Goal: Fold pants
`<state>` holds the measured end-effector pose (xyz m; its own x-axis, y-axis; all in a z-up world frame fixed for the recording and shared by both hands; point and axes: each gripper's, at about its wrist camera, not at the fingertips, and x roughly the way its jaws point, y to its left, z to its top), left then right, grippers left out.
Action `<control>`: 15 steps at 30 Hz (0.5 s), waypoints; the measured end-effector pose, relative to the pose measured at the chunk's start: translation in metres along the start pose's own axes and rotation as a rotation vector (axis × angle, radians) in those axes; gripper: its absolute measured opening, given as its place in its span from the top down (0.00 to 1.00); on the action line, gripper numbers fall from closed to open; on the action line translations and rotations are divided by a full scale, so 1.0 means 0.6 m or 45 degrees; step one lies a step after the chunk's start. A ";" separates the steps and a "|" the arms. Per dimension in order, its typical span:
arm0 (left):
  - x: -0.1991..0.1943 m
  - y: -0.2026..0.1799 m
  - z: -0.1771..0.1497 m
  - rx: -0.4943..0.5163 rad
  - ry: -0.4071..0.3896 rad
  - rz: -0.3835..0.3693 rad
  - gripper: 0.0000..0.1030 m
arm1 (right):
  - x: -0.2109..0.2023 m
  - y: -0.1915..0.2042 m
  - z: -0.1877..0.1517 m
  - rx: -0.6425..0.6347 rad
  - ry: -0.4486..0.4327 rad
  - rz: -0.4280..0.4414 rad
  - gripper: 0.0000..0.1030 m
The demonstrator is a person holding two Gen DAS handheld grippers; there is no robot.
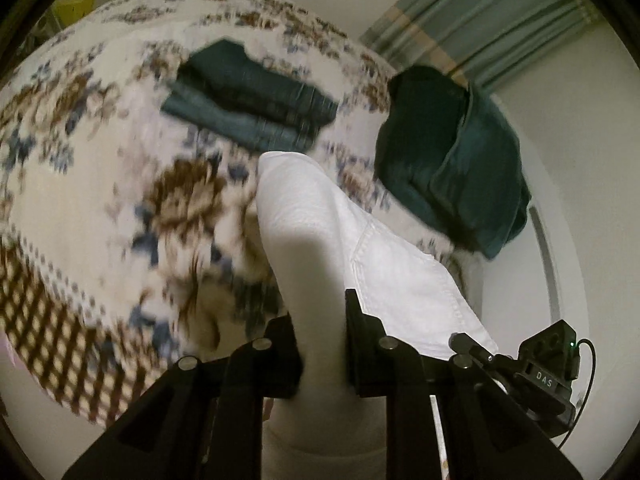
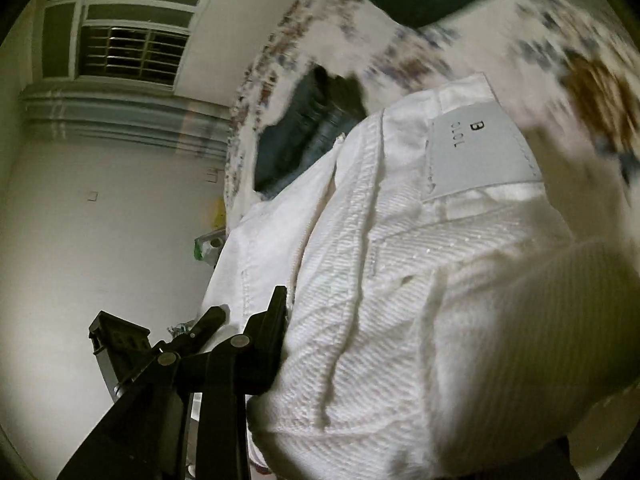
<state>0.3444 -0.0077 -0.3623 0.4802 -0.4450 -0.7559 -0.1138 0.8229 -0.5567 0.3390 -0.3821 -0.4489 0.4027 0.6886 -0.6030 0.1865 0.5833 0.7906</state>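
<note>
White pants hang lifted above a bed, held between two tools. The left hand-held gripper has its two black fingers clamped on a thick fold of the white cloth, which rises away from it in a smooth ridge with a stitched seam along the right edge. The right hand-held gripper shows one black finger pressed against the waistband; the other finger is hidden behind the fabric, so whether it grips the cloth cannot be told. The right wrist view shows coarse white twill with raised seams and a pale rectangular label sewn near the waistband.

Below lies a bedspread, cream with brown and blue flowers and a checked border; it is blurred. On its far side sits a stack of folded blue jeans, square-edged. To the right, near the bed's edge, is a rumpled dark green garment. Bare bedspread lies between the two. Beyond the bed are a pale wall and a striped curtain.
</note>
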 end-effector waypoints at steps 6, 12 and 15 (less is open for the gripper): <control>0.010 -0.015 0.216 0.014 -0.072 -0.045 0.85 | 0.069 0.146 0.146 -0.053 -0.073 0.023 0.68; 0.094 0.025 0.451 0.071 -0.108 -0.062 0.85 | 0.244 0.243 0.325 -0.076 -0.164 0.047 0.68; 0.158 0.073 0.544 0.076 -0.126 -0.057 0.85 | 0.344 0.255 0.389 -0.100 -0.178 0.055 0.69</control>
<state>0.6686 0.1014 -0.3458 0.5678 -0.4472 -0.6911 -0.0397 0.8237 -0.5656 0.6600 -0.2513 -0.4277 0.5305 0.6503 -0.5438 0.0982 0.5900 0.8014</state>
